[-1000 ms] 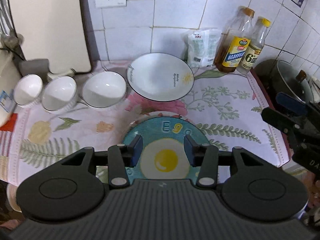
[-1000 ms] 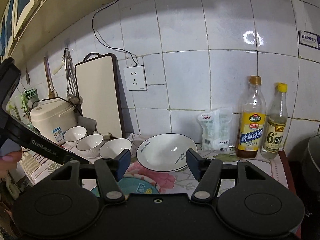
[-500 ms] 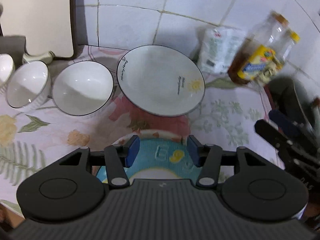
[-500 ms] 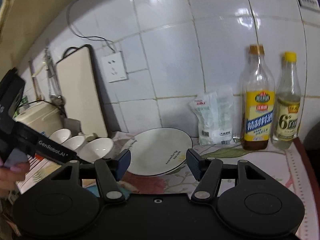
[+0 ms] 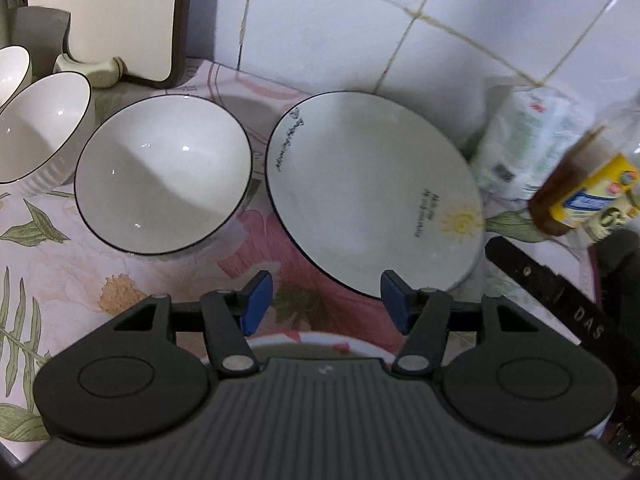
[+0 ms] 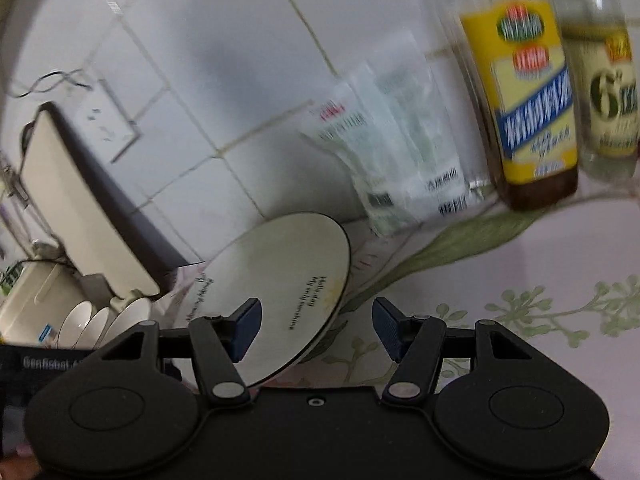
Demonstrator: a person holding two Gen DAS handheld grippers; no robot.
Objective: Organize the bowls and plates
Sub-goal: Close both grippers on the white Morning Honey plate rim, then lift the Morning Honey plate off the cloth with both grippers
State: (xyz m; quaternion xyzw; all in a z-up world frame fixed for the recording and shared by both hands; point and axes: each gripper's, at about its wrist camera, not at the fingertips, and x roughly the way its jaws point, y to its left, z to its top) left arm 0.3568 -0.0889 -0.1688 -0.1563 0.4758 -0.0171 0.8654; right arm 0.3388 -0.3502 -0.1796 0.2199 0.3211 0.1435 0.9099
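Tools (image 5: 326,300) (image 6: 316,330) now sit lower and closer to the sun plate (image 5: 372,192), at twelve o'clock on the worktop (image 5: 60,264); we see left jaws opening, right half-open, both empty, approaching a grasp.

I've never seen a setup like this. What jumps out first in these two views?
A big white plate with a little sun drawing sits on the flowered cloth below the tiled wall, with white bowls lined up beside it. Blue-tipped tongs fill the foreground of each view: the left tongs are opening, nothing between them. In the right view, two yellow-labelled bottles stand at the wall.
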